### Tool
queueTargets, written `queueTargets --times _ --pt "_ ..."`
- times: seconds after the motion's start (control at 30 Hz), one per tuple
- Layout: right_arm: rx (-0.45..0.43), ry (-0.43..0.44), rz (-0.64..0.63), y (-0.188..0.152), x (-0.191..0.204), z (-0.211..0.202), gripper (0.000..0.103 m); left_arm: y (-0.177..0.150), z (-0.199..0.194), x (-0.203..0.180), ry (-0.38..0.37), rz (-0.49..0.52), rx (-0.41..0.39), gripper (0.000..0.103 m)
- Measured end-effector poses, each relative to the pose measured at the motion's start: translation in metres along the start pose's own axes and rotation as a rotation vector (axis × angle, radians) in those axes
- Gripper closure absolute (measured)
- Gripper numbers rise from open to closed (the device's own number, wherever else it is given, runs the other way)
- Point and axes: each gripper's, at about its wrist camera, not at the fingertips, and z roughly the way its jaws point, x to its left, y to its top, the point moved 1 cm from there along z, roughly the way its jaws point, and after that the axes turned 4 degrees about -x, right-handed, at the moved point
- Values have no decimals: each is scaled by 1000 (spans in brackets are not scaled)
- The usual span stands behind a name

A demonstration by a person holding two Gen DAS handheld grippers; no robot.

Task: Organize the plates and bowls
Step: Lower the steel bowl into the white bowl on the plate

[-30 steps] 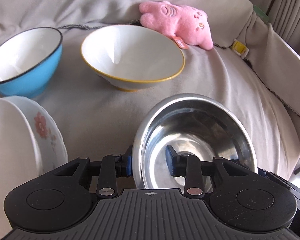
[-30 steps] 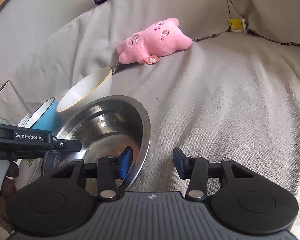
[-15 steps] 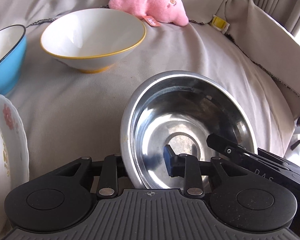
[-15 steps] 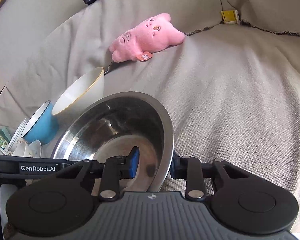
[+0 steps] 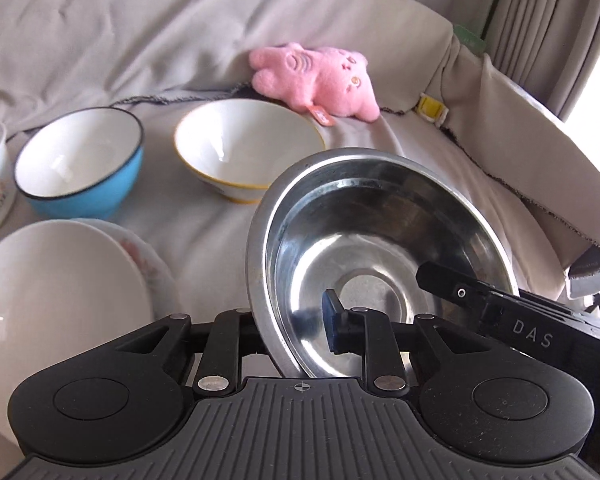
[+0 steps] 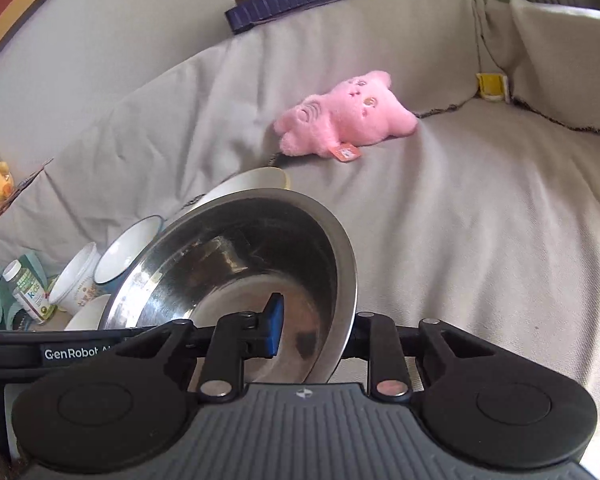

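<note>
Left wrist view shows the round stainless-steel bowl tilted above the beige sofa cover, its left rim between the closing jaws of the left gripper. The right gripper is likewise closing on the right rim. Thin, slick metal could slip and drop onto the white plates near left, or swing into the yellow-rimmed white bowl beyond.

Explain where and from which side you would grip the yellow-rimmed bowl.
Pinch the rim of the yellow-rimmed bowl at its near edge, coming down from above: it stands upright on a narrow foot, and its thin flared wall suits one finger inside, one outside.
</note>
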Motion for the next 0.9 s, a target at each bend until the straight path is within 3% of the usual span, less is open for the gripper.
queueTargets --times 0.13,0.3,0.4,0.5,0.67,0.9 --pt "-9 14 -78 7 57 3 79 4 -30 36 10 -61 -35 74" --pt "12 14 -189 2 125 16 79 -21 -61 97 -31 -145 -127 73" --pt "46 23 -256 -8 157 30 79 -32 -67 138 -60 -233 -107 74" --pt "76 38 -303 -20 187 45 79 -33 -78 167 -8 -301 -131 74" --pt "156 39 -366 -43 218 71 79 -34 -83 189 99 -306 -143 74" --pt "196 -4 -395 -57 224 79 79 -40 -69 199 87 -330 -82 75"
